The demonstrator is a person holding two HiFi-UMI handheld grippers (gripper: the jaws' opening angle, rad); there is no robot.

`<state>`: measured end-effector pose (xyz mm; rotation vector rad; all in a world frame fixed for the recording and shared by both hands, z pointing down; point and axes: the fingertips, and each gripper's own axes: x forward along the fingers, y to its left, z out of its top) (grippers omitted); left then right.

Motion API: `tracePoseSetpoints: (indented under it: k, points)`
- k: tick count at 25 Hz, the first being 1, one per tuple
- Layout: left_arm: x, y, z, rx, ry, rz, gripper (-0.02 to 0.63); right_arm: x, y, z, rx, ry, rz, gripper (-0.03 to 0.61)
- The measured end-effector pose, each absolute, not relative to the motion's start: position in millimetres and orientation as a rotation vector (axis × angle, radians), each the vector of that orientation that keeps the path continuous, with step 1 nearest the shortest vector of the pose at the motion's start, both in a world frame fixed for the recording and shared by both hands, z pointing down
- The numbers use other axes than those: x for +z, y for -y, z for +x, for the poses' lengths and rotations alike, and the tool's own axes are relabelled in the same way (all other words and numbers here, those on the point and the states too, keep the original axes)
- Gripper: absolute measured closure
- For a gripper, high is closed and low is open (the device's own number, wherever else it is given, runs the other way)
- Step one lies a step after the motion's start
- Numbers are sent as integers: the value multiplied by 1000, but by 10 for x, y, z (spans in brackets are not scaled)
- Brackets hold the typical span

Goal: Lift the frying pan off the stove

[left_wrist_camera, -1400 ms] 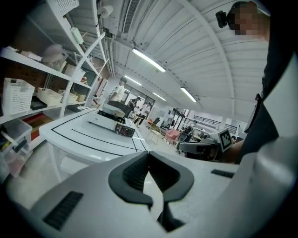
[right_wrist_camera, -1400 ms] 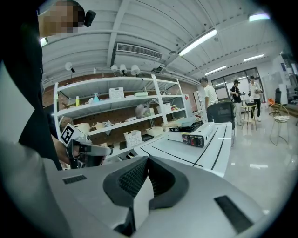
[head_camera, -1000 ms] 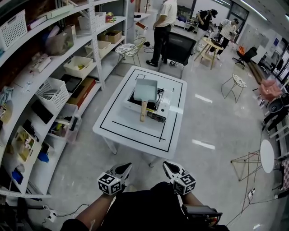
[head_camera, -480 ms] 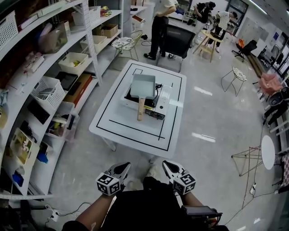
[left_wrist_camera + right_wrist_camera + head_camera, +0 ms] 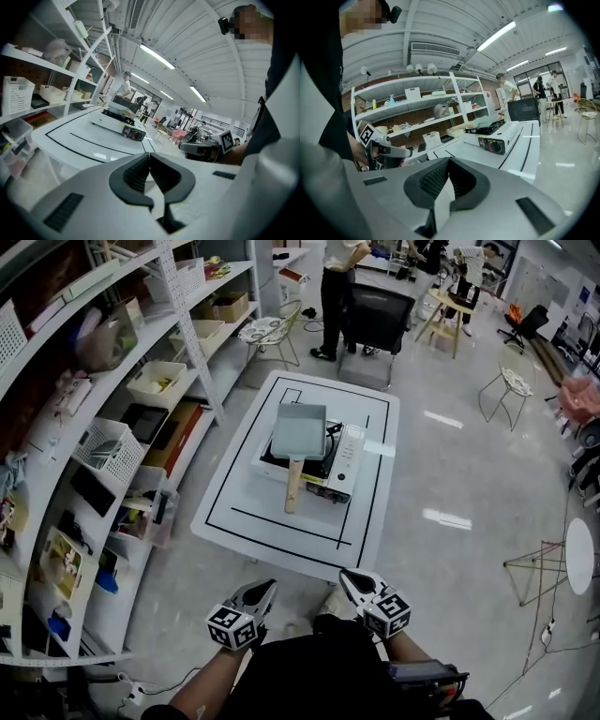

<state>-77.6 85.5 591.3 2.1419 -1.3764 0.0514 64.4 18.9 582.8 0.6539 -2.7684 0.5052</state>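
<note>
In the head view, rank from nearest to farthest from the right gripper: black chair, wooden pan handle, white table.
1. white table, just ahead of the right gripper
2. wooden pan handle, mid-table
3. black chair, beyond the table

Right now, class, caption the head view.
Frying pan sits on stove; left tongs and right tongs, shut, hover short of the table.

- Bright, even indoor light; ceiling strip lights [image 5: 157,56] run above the table [image 5: 234,498].
- White glare patches [image 5: 448,517] on the glossy floor [image 5: 469,474] right of the table; sheen on the tabletop too.
- Shadows soft, faint under the table.
- Fisheye bend throughout; dark vignetted corners and soft near foreground in both gripper views.
</note>
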Motion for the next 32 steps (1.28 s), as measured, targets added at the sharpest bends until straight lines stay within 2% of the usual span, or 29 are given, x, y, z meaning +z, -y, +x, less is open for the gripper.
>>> tracePoseSetpoints:
  k: [16, 32]
  points:
    - [5795, 153, -827, 92, 1475, 2096, 604, 5802, 862, 686, 530, 2817, 574, 554]
    - [5812, 573, -1174, 107, 1583, 1985, 603, 5859, 1237, 759, 589, 2843, 553, 554]
